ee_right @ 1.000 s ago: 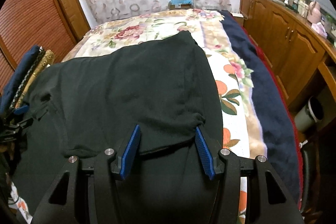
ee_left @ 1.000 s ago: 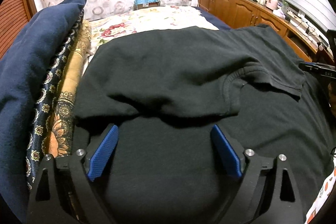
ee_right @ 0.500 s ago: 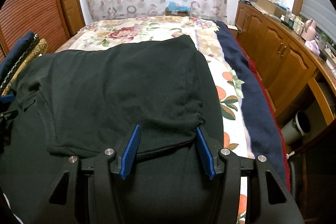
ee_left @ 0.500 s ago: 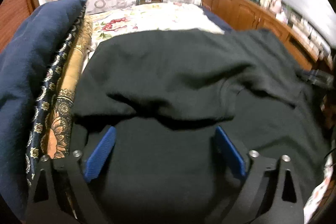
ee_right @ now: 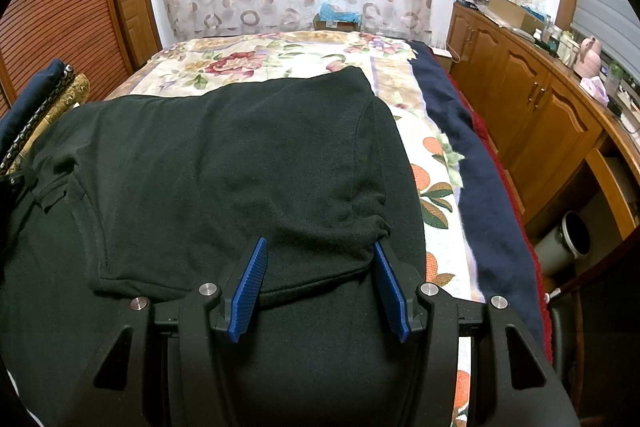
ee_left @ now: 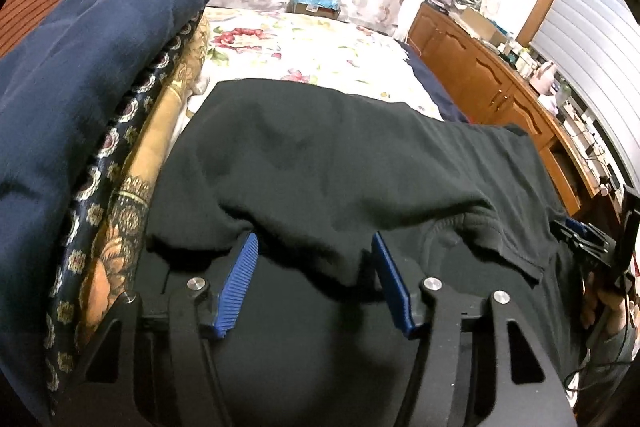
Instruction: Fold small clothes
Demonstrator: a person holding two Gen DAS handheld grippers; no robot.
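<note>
A black shirt (ee_left: pixel 320 163) lies on the bed, its far half folded over toward me; it also shows in the right wrist view (ee_right: pixel 224 163). My left gripper (ee_left: pixel 314 247) is open, its blue pads on either side of the folded edge near the collar. My right gripper (ee_right: pixel 320 251) is open, its blue pads straddling the folded hem edge at the shirt's right side. The right gripper also shows at the right edge of the left wrist view (ee_left: pixel 588 243).
A pile of folded clothes, navy on top (ee_left: pixel 76 99), stands at the left. The floral bedspread (ee_right: pixel 280 55) stretches behind the shirt. A navy blanket (ee_right: pixel 480 163) runs along the bed's right edge. Wooden cabinets (ee_right: pixel 532 107) line the right wall.
The left gripper's jaws have narrowed and moved forward onto the folded edge, and its view has turned right. The right gripper has shifted slightly, still open at the hem.
</note>
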